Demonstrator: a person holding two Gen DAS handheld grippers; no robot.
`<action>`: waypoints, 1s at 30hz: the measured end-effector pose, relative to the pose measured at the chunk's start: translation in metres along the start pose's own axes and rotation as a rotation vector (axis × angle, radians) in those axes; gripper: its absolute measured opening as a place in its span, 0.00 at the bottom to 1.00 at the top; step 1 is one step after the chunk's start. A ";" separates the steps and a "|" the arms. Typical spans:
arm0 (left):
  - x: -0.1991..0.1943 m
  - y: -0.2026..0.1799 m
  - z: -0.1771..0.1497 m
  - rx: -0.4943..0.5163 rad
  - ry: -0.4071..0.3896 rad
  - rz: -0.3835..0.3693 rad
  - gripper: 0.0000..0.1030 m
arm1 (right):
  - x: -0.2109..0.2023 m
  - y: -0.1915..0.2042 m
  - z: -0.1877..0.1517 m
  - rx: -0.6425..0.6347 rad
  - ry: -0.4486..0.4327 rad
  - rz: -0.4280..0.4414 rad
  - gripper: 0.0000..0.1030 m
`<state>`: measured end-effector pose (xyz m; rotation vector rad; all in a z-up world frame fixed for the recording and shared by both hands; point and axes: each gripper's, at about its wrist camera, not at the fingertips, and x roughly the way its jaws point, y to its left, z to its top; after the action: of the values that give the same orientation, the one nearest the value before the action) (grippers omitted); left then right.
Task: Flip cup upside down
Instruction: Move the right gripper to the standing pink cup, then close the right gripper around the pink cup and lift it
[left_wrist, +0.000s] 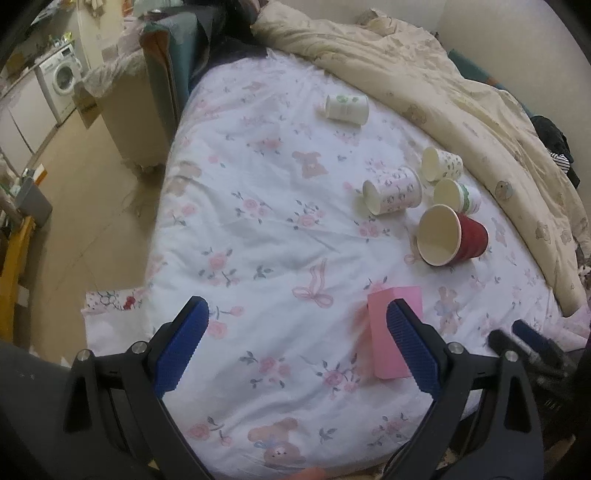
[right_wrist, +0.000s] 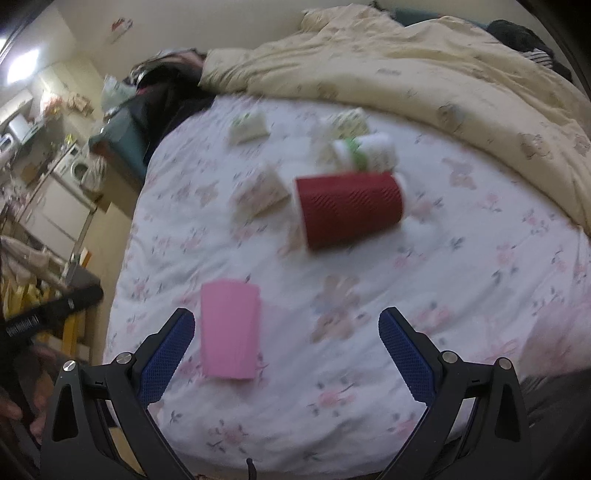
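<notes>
Pink cup (right_wrist: 229, 329) already sits mouth-down on the bed (right_wrist: 369, 387), lower left of the right wrist frame, just ahead of the right gripper (right_wrist: 286, 352) and beside its left finger; in the left wrist view the same cup (left_wrist: 391, 325) is lower right, partly behind a blue pad. Both pairs of fingers are spread wide and hold nothing; left gripper (left_wrist: 295, 347) hovers over bare sheet. Red cup (left_wrist: 452, 236) lies on its side right of centre, mouth toward the left camera, inside looks empty. Three patterned paper cups (left_wrist: 393, 190) are clustered touching or nearly touching just above it, also tipped over, visible interiors empty; a fourth one (left_wrist: 345, 107) lies apart, upper centre. Risks, as I judge them: soft mattress means any flipped cup may topple when the sheet dips under pressure; paper walls crush if squeezed hard; going for the red cup could knock the neighbours, since they crowd its far side. Right view is motion-blurred, so alignment there is unreliable.
</notes>
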<state>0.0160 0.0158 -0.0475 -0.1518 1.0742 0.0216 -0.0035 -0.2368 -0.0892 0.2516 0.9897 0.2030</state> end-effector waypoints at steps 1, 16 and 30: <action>-0.001 0.002 0.000 -0.002 -0.011 0.016 0.93 | 0.004 0.005 -0.003 -0.011 0.014 0.004 0.99; 0.001 0.021 0.005 -0.083 0.032 -0.023 0.93 | 0.079 0.044 -0.022 -0.083 0.415 0.082 0.86; 0.005 0.030 0.004 -0.137 0.079 -0.053 0.93 | 0.115 0.050 -0.025 -0.065 0.536 0.047 0.83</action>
<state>0.0196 0.0462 -0.0534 -0.3065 1.1474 0.0416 0.0344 -0.1542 -0.1792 0.1626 1.5060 0.3561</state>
